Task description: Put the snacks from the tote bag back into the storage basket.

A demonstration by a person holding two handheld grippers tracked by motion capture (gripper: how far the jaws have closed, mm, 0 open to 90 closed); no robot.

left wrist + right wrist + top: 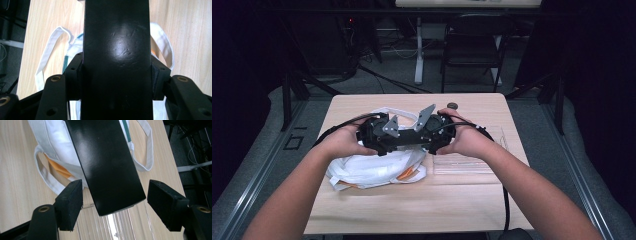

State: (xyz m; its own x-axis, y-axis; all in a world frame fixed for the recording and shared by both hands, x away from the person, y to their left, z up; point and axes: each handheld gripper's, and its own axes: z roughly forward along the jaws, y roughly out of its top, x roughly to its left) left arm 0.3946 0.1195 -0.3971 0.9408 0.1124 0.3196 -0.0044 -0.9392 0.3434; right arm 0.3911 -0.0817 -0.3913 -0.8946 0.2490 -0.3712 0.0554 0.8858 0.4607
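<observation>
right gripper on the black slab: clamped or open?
Open. In the right gripper view its jaws stand apart from the black slab, with table showing in both gaps.

On my desk (362,200), to the right of the work in front of me, a clear plastic packet (464,162) lies flat on the wood. A small dark round object (452,106) sits near the far edge. Beyond the desk I see a black folding chair (472,47), a white table leg (418,50) and loose cables (397,82) on the grey floor.

Both hands hold the left gripper (379,134) and right gripper (438,131) together (jaws facing inward) above a white bag (372,167) on the table (412,205).
</observation>
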